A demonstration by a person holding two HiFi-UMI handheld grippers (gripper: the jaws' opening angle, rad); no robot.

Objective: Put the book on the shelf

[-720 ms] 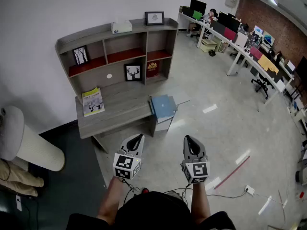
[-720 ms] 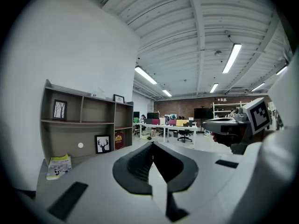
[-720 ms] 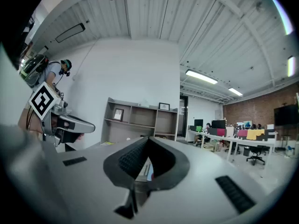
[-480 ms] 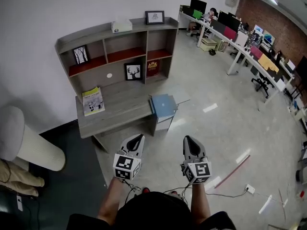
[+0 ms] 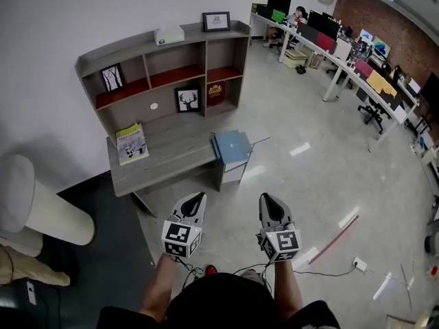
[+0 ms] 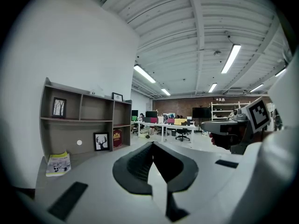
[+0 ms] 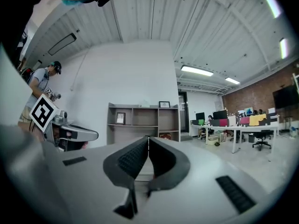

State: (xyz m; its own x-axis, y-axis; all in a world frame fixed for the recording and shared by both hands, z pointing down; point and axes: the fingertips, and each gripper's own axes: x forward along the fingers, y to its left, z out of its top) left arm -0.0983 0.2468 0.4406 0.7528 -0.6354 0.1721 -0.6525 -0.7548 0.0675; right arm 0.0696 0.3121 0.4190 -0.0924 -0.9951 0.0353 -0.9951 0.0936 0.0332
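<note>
A grey shelf unit (image 5: 164, 74) stands against the white wall with a grey desk (image 5: 171, 162) in front of it. On the desk's left part lies a yellow-green book (image 5: 132, 142) (image 6: 59, 163), and a blue book (image 5: 231, 147) lies at its right end. The shelf (image 7: 142, 124) holds small framed pictures. My left gripper (image 5: 195, 199) (image 6: 152, 144) and right gripper (image 5: 266, 199) (image 7: 148, 138) are side by side over the floor, well short of the desk. Both are shut and hold nothing, and each shows in the other's view.
A large white cushioned cylinder (image 5: 38, 208) lies at the left. Long office tables with monitors and chairs (image 5: 343, 60) run along the right back. A red stick (image 5: 333, 242) and a cable with a power strip (image 5: 359, 263) lie on the floor at the right. A person (image 7: 41, 85) stands at the left.
The head view has shifted slightly, so the shelf and desk sit a little further left. Both grippers keep their places and stay shut.
</note>
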